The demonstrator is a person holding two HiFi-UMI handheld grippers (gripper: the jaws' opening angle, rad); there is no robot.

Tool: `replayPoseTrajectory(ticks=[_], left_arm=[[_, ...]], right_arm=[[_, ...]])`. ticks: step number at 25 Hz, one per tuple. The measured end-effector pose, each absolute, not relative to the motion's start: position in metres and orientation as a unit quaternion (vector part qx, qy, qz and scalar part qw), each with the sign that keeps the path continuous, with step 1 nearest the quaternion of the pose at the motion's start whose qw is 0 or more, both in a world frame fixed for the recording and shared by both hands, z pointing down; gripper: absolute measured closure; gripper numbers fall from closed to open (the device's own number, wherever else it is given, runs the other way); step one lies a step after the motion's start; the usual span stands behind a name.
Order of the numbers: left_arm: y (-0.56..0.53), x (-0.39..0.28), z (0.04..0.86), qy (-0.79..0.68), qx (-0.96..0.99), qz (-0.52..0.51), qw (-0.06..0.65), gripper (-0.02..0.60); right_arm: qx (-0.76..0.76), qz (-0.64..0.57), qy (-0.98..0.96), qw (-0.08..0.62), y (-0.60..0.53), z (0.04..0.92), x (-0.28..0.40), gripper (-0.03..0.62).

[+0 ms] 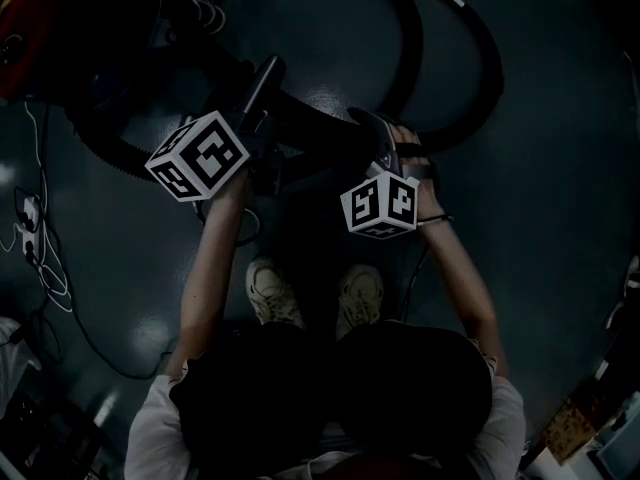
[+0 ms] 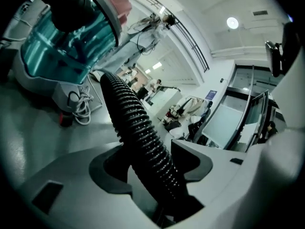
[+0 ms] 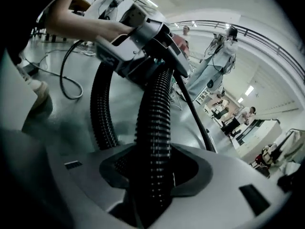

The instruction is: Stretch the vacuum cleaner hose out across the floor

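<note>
The black ribbed vacuum hose (image 1: 482, 76) loops over the dark floor in front of the person's feet. It leads back to the vacuum cleaner (image 1: 28, 30), whose teal see-through bin (image 2: 66, 37) stands at the upper left in the left gripper view. My left gripper (image 1: 262, 93) has the hose (image 2: 136, 120) lying between its wide jaws, with a gap on one side; the left gripper (image 2: 152, 162) is open. A little nearer the feet, my right gripper (image 1: 372, 133) is shut on the hose (image 3: 155, 113), which fills the notches of the right gripper (image 3: 155, 170). The right gripper view also shows the left gripper (image 3: 139, 41) on the hose further along.
Thin cables and a power strip (image 1: 30, 218) trail over the floor at the left. A coiled white cord (image 2: 82, 104) lies beside the vacuum. The person's shoes (image 1: 275, 293) stand just behind the grippers. A thin black cable (image 3: 66, 82) curls on the floor. Desks and people are far off.
</note>
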State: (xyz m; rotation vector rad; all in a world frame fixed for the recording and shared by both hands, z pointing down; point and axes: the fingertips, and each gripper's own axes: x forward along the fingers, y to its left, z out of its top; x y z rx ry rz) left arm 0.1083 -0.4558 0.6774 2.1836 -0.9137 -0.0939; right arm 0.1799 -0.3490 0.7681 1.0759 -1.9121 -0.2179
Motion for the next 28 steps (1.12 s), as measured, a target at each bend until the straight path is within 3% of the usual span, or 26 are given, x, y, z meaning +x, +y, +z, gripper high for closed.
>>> replayPoseTrajectory(ticks=[5, 20, 28], left_arm=[[-0.462, 0.105, 0.675, -0.360, 0.859, -0.025, 0.364, 0.325], [-0.461, 0.105, 0.679, -0.353, 0.852, -0.034, 0.385, 0.325], [-0.449, 0.117, 0.688, -0.358, 0.858, -0.017, 0.368, 0.325]], right_arm=[[0.435, -0.102, -0.736, 0.509, -0.331, 0.788, 0.226, 0.427], [0.480, -0.176, -0.689, 0.513, -0.311, 0.783, 0.294, 0.423], [0.463, -0.123, -0.674, 0.562, -0.312, 0.808, 0.305, 0.422]])
